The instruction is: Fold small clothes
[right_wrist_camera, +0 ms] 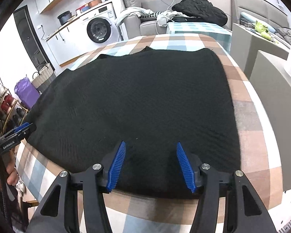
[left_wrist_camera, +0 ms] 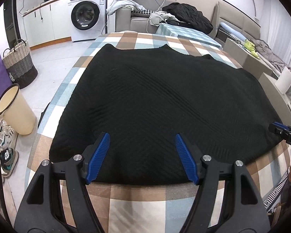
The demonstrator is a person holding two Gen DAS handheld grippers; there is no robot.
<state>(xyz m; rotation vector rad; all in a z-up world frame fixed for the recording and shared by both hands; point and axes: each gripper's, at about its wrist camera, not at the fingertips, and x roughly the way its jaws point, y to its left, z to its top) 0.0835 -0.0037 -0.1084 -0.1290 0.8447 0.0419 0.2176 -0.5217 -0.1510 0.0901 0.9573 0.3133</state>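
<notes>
Over near hem of black garment (left_wrist_camera: 164,101): left gripper (left_wrist_camera: 142,138), right gripper (right_wrist_camera: 150,147) both spread.

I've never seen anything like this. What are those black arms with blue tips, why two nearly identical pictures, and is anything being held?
There is no robot here. A person holds a hand tool in each hand, and each tool carries a wide-angle camera that looks forward along its two jaws. One picture comes from the left gripper, the other from the right gripper. The blue ribbed strips are the pads that pinch things.

On the checked tablecloth lies a black garment, spread flat, ready for folding. Both tools sit at its near edge, side by side: each one shows at the border of the other's picture.

Nothing is held yet. Both pairs of jaws stand open, with the cloth lying under them.

Behind are a washing machine and a sofa heaped with clothes.
</notes>
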